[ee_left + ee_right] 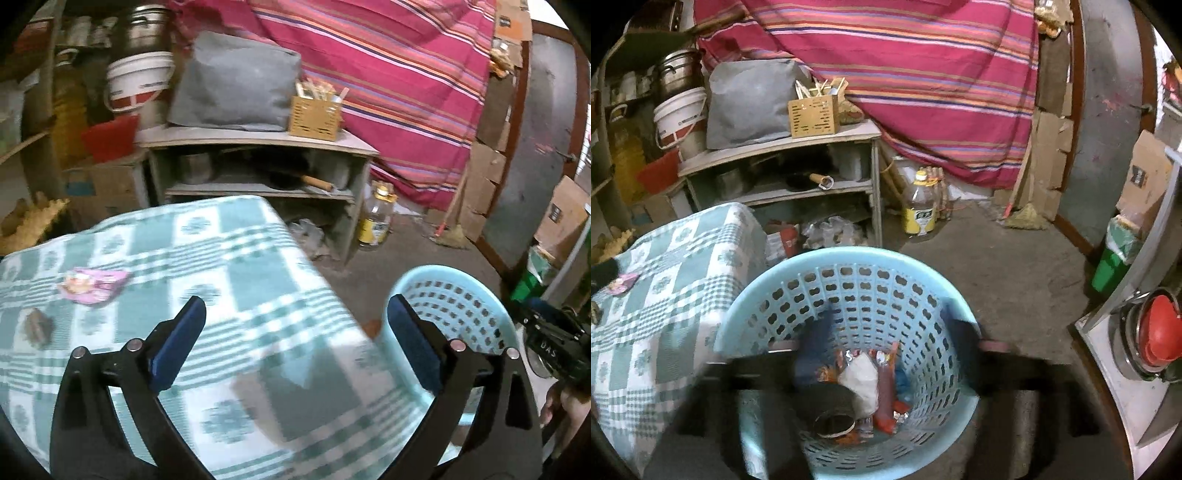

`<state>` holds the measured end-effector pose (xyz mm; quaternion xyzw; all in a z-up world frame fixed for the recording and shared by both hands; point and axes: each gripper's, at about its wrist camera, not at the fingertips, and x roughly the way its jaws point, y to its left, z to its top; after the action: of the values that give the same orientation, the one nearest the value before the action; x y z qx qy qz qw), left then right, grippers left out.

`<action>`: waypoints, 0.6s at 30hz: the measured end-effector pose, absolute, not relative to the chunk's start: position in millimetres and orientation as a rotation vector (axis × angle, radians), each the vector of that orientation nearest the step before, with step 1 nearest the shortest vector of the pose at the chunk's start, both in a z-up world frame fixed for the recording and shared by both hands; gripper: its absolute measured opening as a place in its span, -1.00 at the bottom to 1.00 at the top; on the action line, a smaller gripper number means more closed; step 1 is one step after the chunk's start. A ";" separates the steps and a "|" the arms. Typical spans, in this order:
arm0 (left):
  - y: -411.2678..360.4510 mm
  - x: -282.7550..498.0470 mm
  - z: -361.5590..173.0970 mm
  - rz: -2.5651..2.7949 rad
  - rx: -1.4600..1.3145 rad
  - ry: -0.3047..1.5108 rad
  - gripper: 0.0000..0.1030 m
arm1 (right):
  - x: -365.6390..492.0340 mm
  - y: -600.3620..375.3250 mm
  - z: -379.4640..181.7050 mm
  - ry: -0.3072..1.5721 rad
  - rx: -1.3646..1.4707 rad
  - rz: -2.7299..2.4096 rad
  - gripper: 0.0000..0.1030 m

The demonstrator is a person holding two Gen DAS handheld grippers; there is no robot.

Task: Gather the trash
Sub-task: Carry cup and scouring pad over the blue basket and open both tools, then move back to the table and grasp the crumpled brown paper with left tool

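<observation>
A light blue perforated basket (857,258) stands on the floor beside a table with a green checked cloth (229,258). It holds several pieces of trash: a white crumpled wad (862,380), red and orange wrappers (886,391) and a cardboard tape ring (834,424). A pink wrapper (92,282) and a brown scrap (37,326) lie on the cloth at the left. My left gripper (295,314) is open and empty above the table's right edge, next to the basket (454,295). My right gripper (886,332) hangs over the basket, heavily blurred, with its jaws apart and nothing between them.
A grey shelf unit (258,144) with a grey bag and a wooden utensil box stands behind the table. A plastic bottle (921,206) and a broom (448,232) are on the concrete floor. A striped red cloth hangs behind. A green bin (1112,266) and a stove stand at the right.
</observation>
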<state>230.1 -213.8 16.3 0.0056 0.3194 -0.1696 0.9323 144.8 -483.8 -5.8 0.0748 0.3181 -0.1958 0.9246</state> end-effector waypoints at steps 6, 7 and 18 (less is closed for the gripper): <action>-161.2 226.2 27.2 -0.259 0.023 0.629 0.89 | 148.8 -462.4 1.4 0.637 0.172 -0.392 0.53; -153.1 226.0 28.2 -0.247 0.023 0.626 0.89 | 150.4 -455.5 3.6 0.631 0.172 -0.386 0.57; -49.5 235.9 22.7 -0.098 0.006 0.642 0.89 | 185.5 -361.6 11.3 0.609 0.125 -0.262 0.74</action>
<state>235.9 -49.5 22.7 0.0029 0.3155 -0.0482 0.9477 185.5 -361.6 11.3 0.0615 0.2987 -0.1283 0.9437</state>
